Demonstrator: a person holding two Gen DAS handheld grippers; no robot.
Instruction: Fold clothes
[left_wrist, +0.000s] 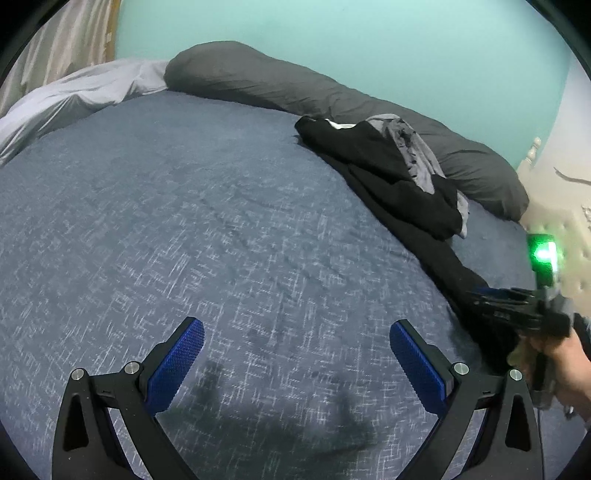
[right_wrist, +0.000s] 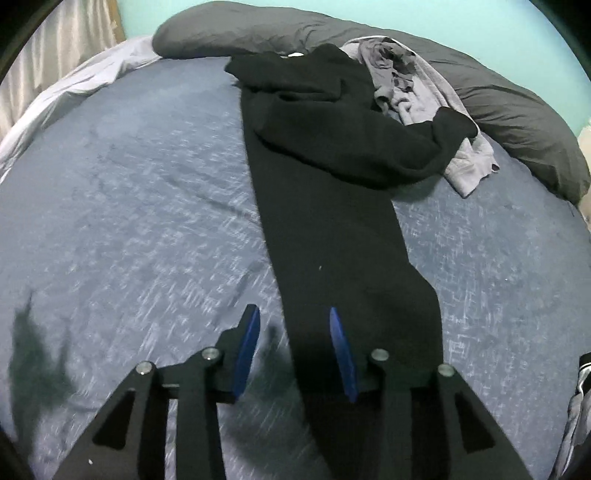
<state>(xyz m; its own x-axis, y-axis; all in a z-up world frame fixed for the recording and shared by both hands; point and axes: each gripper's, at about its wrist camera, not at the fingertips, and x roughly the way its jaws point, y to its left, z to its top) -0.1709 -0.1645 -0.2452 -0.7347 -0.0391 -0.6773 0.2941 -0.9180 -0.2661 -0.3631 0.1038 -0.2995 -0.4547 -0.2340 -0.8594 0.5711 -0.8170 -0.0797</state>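
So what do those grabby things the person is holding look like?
Each tool is black, with two angled arms joined by round silver bolts, ending in bright blue pads with a bumpy, dotted texture. That's the left tool and the right tool. From the left camera, the right one also shows a glowing green light on top. No sleeve shows.

i see a bed (right_wrist: 129, 206) with a blue-grey textured cover. on it lies a long black garment (right_wrist: 332, 206), its far end bunched beside a crumpled grey garment (right_wrist: 424, 92). a dark grey pillow (right_wrist: 517, 110) lies along the far edge.
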